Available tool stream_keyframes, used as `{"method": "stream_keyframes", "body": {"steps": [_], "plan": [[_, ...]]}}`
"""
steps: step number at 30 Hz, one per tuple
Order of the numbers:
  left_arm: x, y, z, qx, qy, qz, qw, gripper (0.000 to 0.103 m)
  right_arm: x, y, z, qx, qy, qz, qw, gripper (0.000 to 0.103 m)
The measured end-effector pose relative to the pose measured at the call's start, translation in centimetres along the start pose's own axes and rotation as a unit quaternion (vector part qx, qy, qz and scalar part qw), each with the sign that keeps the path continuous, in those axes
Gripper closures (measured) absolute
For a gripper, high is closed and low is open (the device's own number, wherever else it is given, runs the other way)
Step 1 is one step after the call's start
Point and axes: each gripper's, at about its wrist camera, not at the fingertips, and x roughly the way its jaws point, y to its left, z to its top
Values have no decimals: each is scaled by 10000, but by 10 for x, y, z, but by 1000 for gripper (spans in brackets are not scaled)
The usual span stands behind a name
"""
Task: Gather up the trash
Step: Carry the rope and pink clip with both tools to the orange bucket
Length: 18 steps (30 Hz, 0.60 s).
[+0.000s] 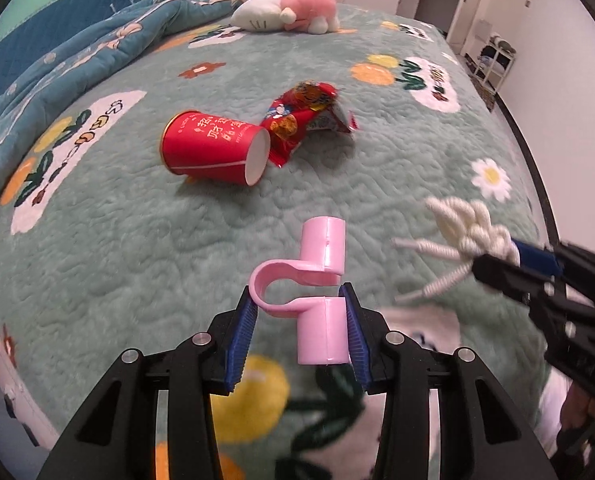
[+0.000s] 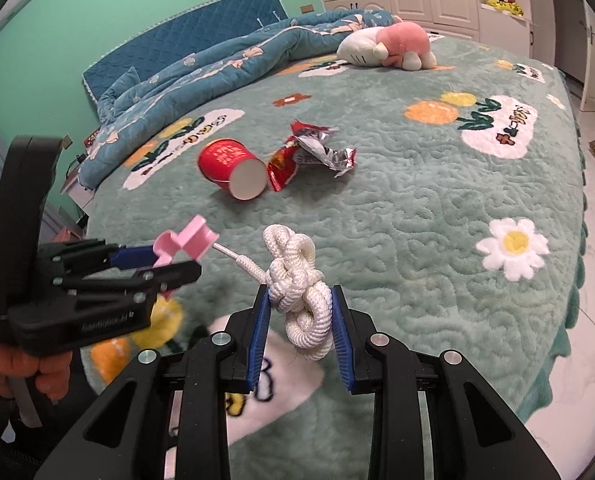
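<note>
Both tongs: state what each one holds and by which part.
Left tongs grip the pink plastic clip by its lower tube, the upper tube free. Right tongs pinch the knotted white rope across the lower part of the bundle.

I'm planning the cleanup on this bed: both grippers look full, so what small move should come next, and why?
Probably carry both loads off the bed to a bin, which neither view shows. The left gripper is shut on the pink clip and the right gripper on the knotted white rope, so neither can take the red cup or the wrapper lying beside it.
</note>
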Motion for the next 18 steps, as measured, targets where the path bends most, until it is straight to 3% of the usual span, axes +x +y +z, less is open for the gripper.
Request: {"method": "stream_keyframes", "body": {"steps": [18], "plan": [[-86, -62, -46, 939, -489, -266, 9940, 59, -103, 24, -47, 264, -599, -133, 9978, 73]]}}
